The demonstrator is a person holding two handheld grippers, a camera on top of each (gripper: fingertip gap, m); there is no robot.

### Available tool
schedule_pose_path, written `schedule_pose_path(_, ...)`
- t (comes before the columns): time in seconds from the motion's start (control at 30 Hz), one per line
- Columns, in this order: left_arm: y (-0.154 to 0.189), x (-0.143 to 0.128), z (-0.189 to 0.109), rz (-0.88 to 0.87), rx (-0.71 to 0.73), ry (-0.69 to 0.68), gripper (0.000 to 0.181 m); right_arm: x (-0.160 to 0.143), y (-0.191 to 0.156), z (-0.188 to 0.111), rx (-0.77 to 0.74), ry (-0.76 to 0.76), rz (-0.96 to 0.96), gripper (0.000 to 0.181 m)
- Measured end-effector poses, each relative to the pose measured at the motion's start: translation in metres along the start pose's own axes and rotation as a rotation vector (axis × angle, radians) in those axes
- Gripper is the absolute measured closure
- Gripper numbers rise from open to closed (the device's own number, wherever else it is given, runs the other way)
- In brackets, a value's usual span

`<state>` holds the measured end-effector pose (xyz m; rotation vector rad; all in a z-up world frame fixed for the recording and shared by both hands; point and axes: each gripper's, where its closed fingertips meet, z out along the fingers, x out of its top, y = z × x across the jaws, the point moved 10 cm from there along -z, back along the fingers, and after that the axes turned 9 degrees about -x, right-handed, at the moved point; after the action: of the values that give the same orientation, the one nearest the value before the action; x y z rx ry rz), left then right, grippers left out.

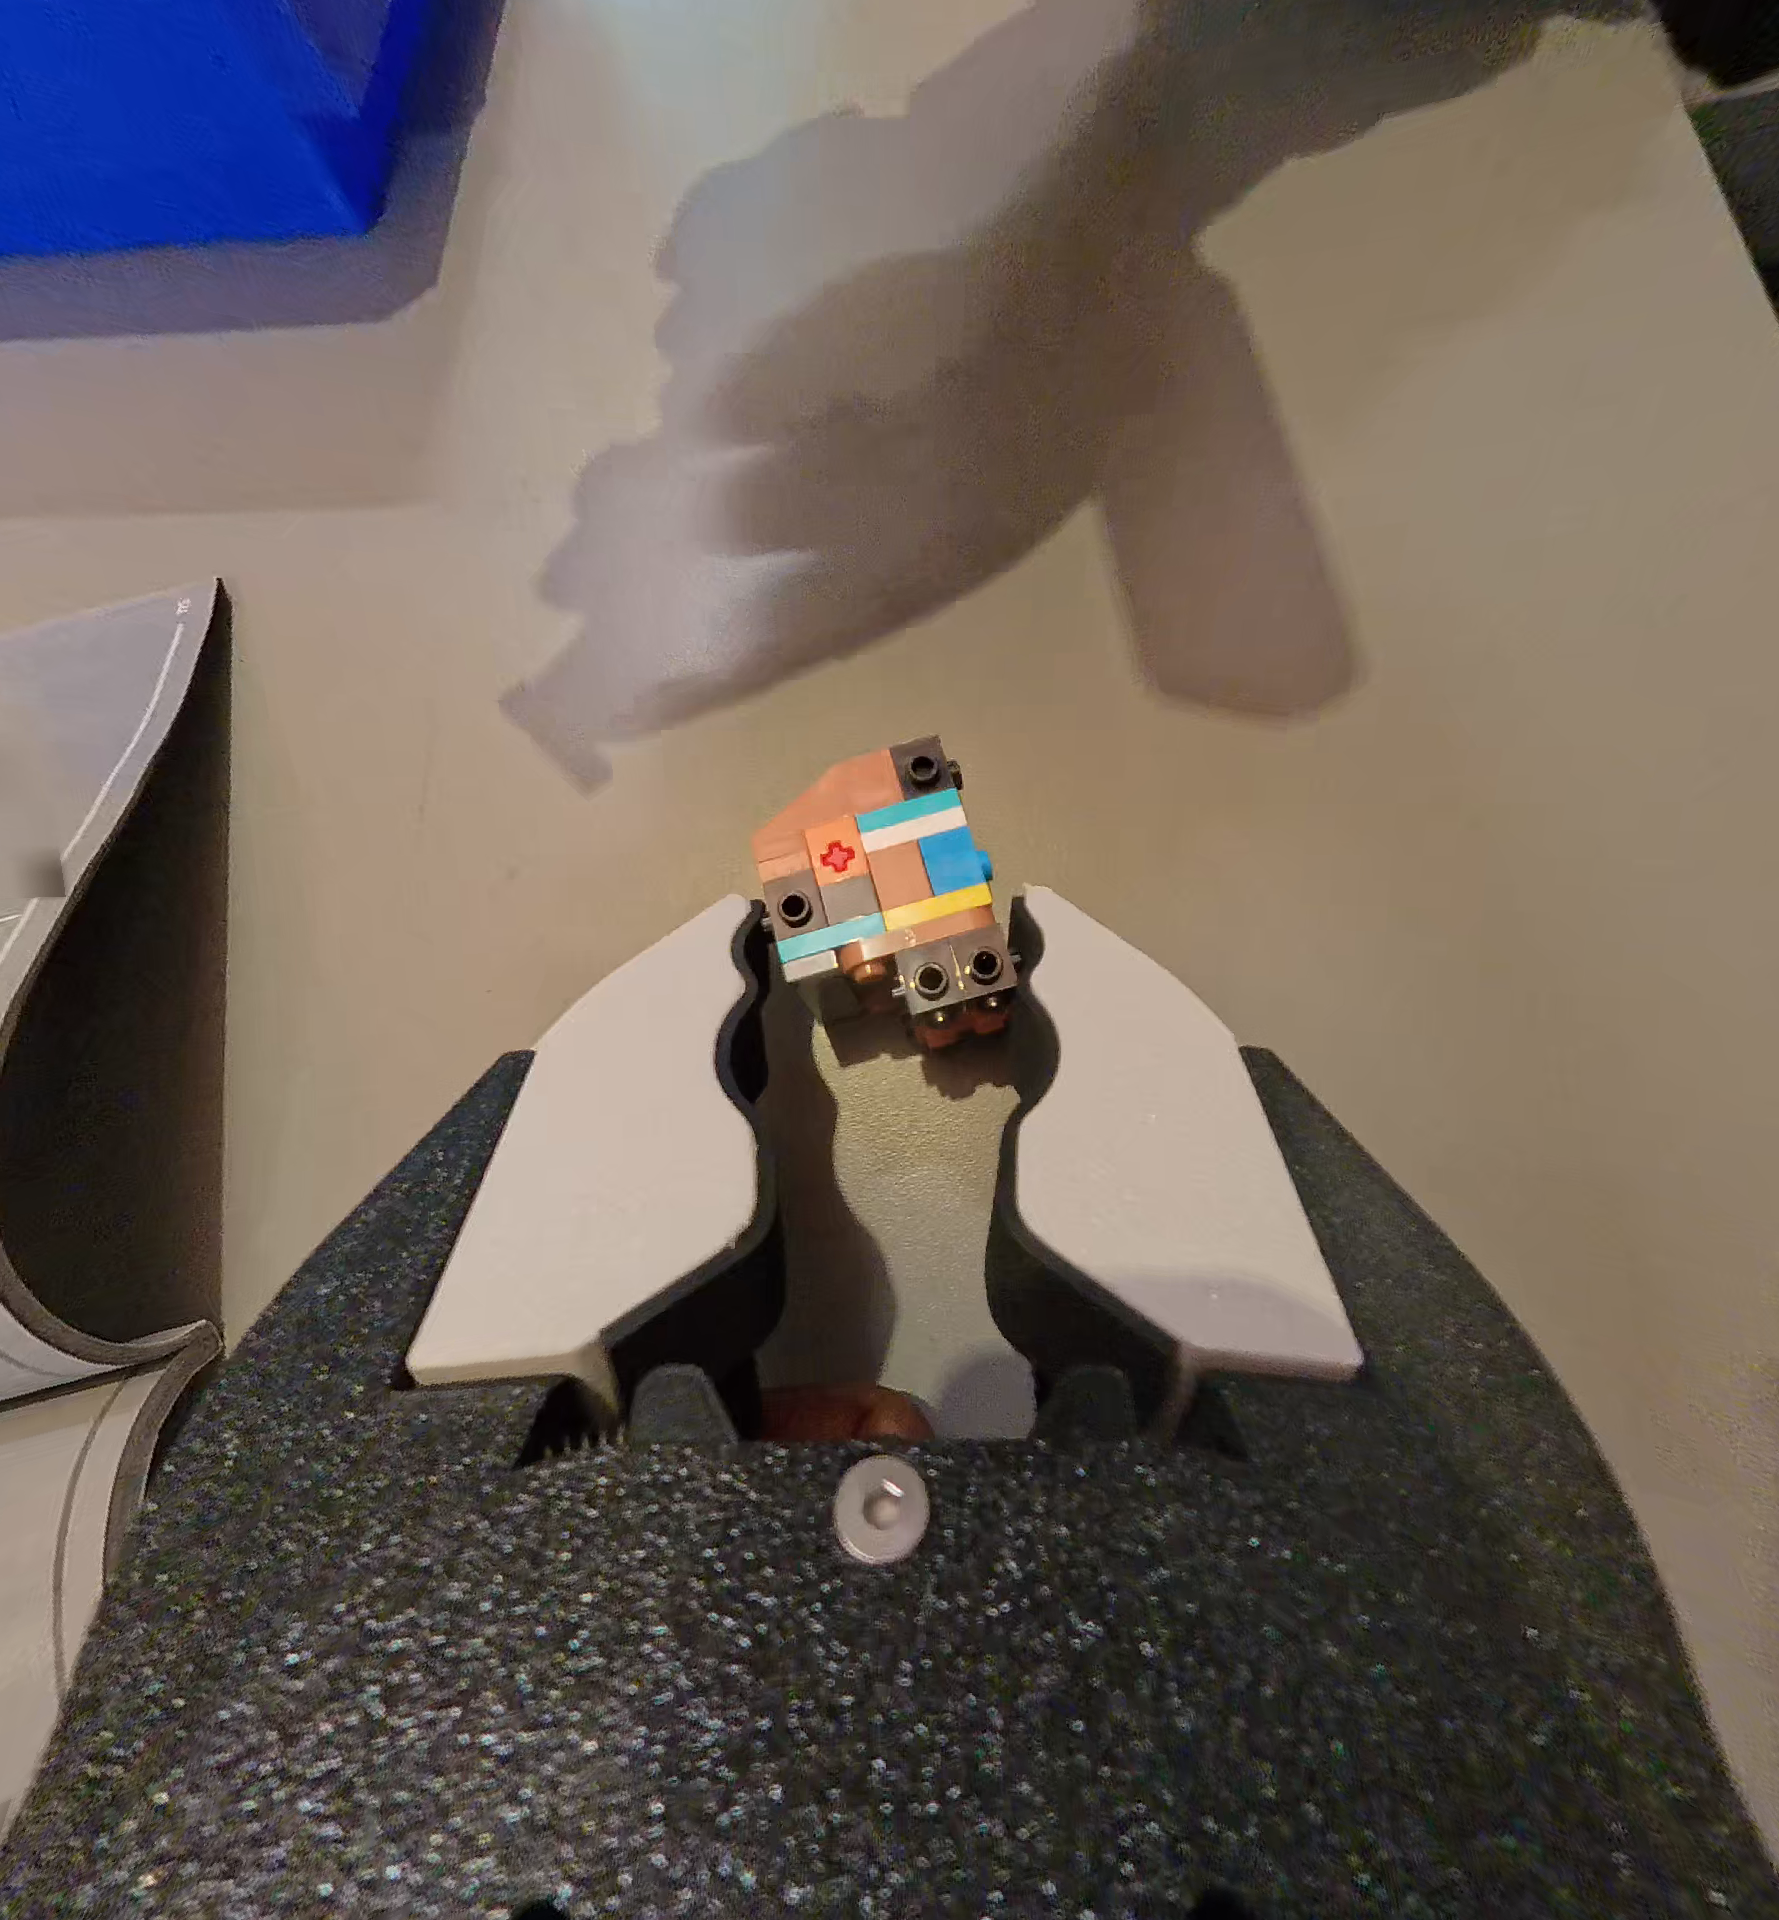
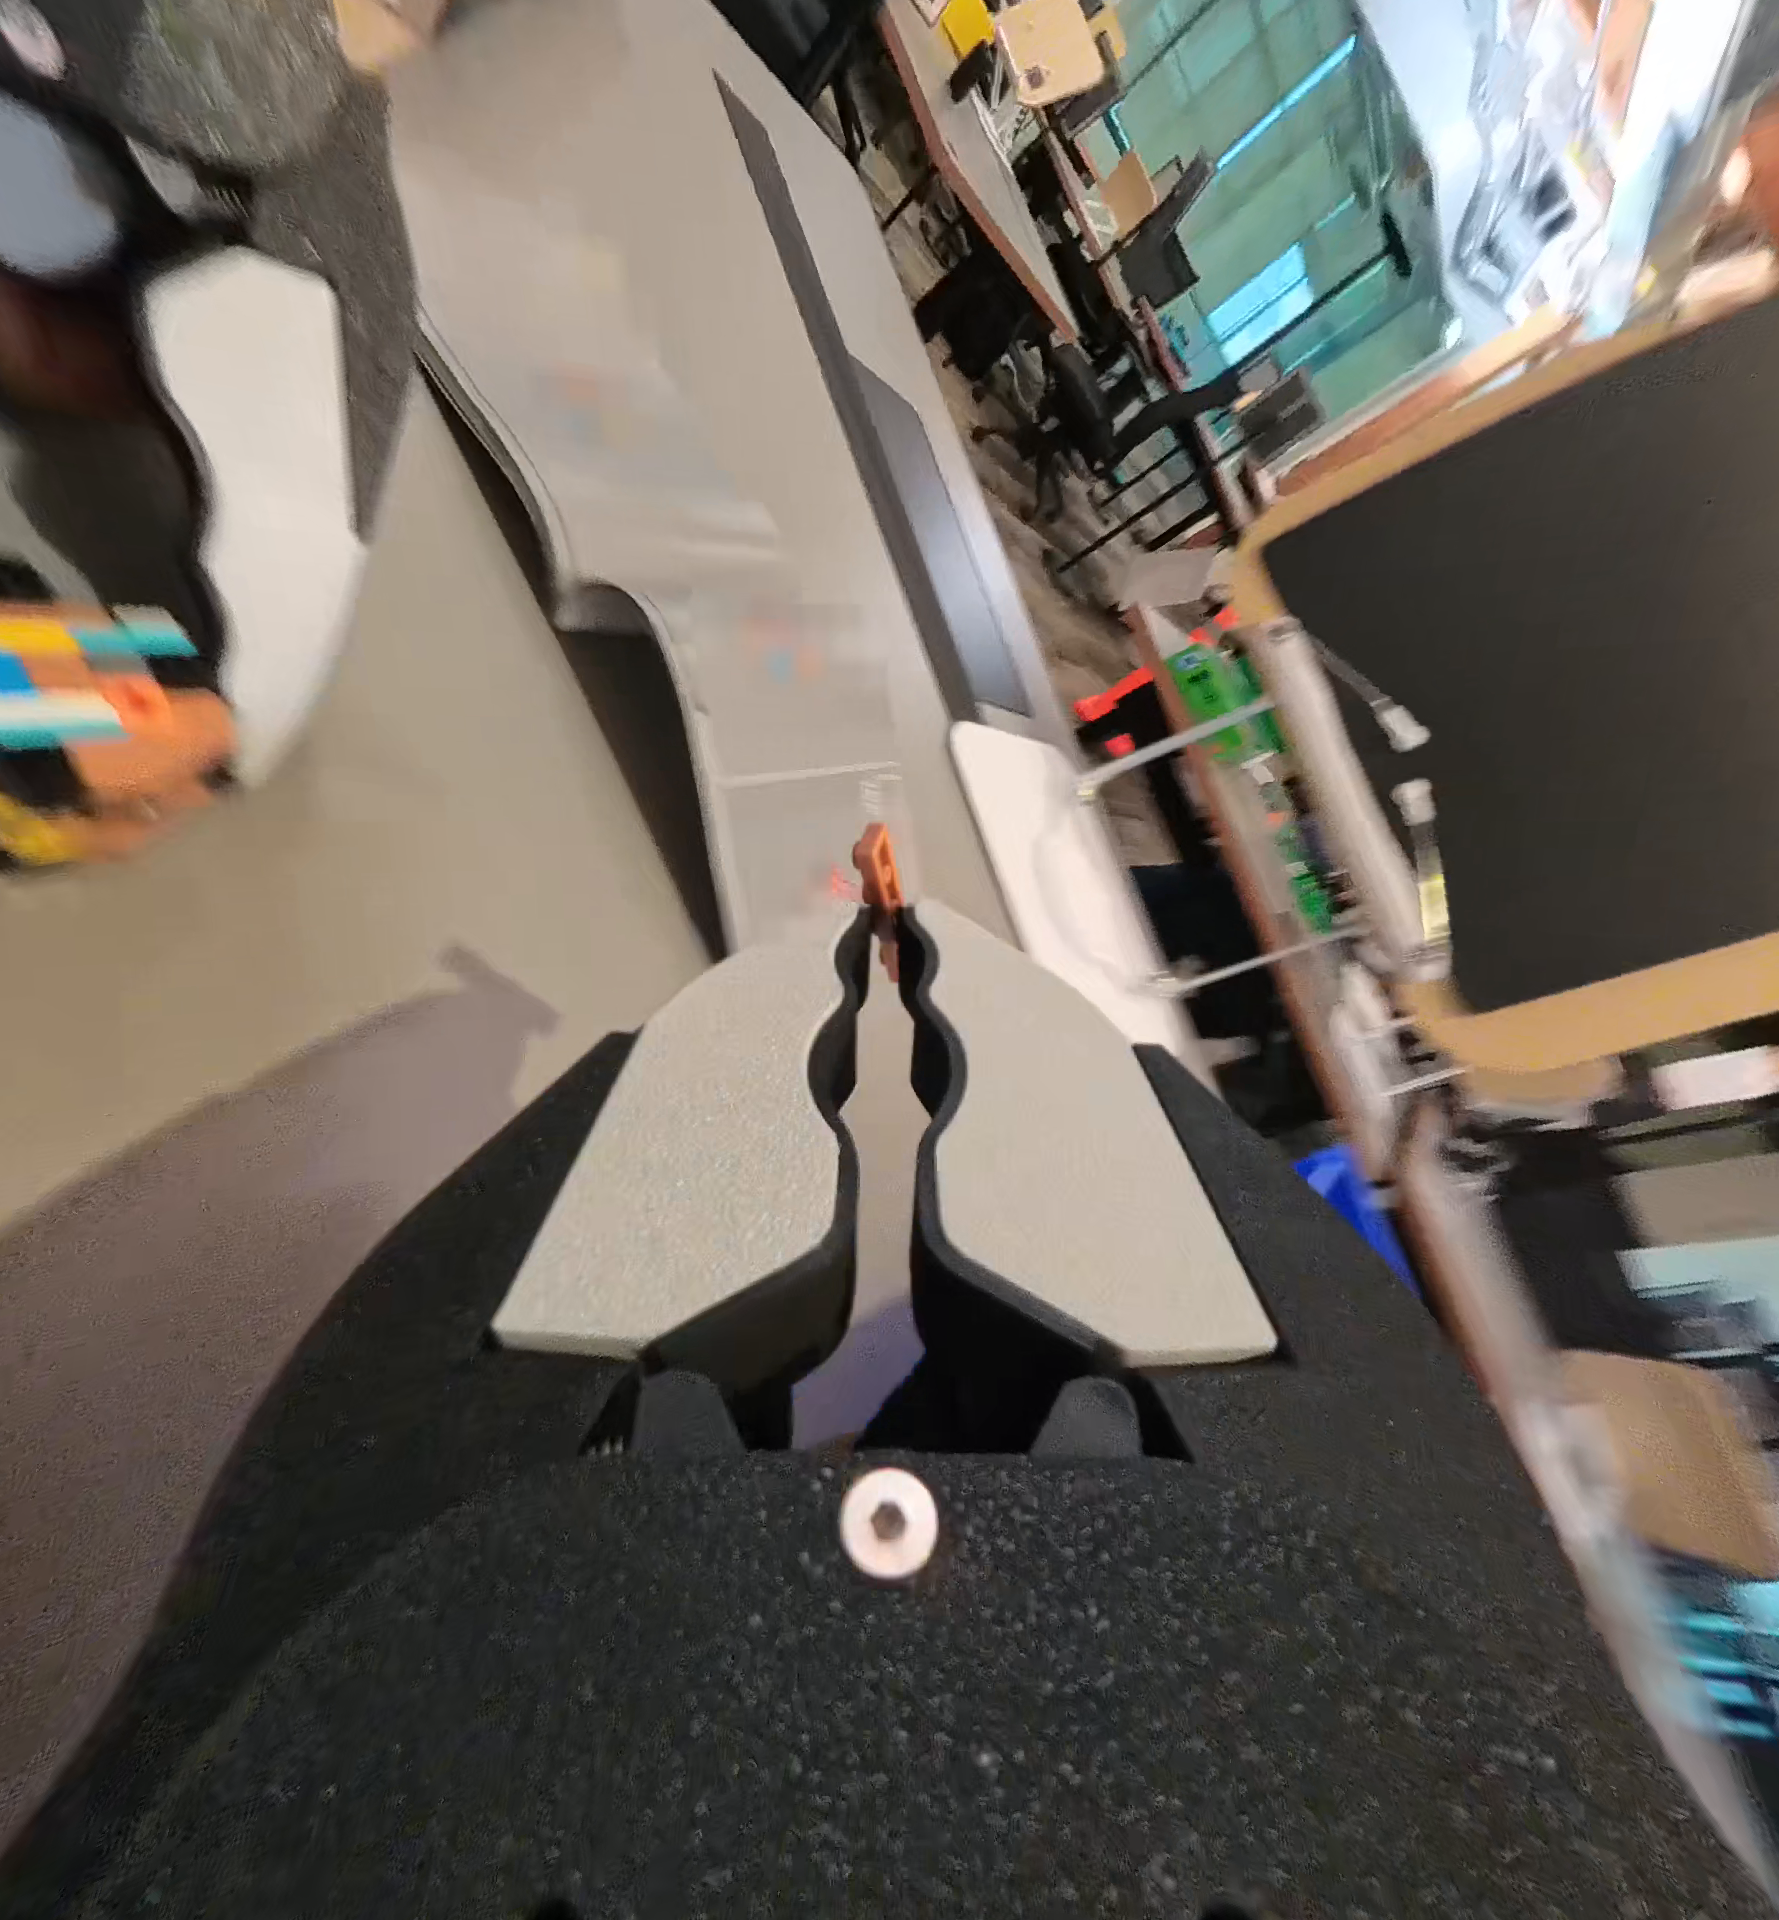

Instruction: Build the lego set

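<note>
I see the small multicoloured lego block assembly (image 1: 880,883) (tan, teal, blue, yellow and white plates, an orange tile with a red cross, dark grey studded bricks) sitting right at the tips of my left tool (image 1: 885,940), held above the beige worktop (image 1: 1384,727). Left tool is part-open, about the width of the assembly, its grey fingertips (image 1: 703,940) pressing the assembly's lower dark bricks from both sides, so it grips the build. The assembly is tilted, studs facing the camera.

Right tool (image 2: 890,925) is nearly shut, tips pinching a small thin orange-brown lego piece (image 2: 880,868) that sticks out past them, upright. In the right wrist view the assembly (image 2: 64,717) shows again at far left, blurred, with a finger of the left tool (image 2: 261,499) against it, well apart from the orange piece.

An open grey instruction booklet (image 1: 43,987) lies on the worktop to the left, pages curled; a blue bin (image 1: 137,114) is cut off at the top left corner. The big shadow on the worktop in the left wrist view is smeared. The right wrist view is heavily motion-blurred: background furniture and the booklet pages are not readable. The underside of the assembly is hidden between the fingers.
</note>
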<state>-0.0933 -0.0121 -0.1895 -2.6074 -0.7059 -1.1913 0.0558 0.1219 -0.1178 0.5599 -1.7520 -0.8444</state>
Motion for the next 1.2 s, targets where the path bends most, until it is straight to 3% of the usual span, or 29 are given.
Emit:
schedule_pose_path(0.17,-0.004,0.004,-0.006,-0.017,0.035,0.11,0.137,0.013,-0.036,-0.003,0.081,-0.055,0.152,0.177)
schedule_pose_path(0.4,-0.009,0.014,-0.024,0.008,0.188,0.49,0.138,0.028,-0.026,-0.014,0.07,-0.026,0.447,0.177)
schedule_pose_path(0.57,-0.003,0.016,-0.033,0.099,0.313,0.758,0.138,0.046,-0.023,-0.018,0.046,0.006,0.462,0.177)
schedule_pose_path(0.93,0.005,0.019,-0.038,0.2,0.372,0.83,0.138,0.07,-0.024,-0.019,0.066,-0.009,0.405,0.177)
schedule_pose_path(1.2,0.007,0.02,-0.037,0.203,0.351,0.845,0.138,0.071,-0.014,-0.019,0.189,-0.026,0.401,0.177)
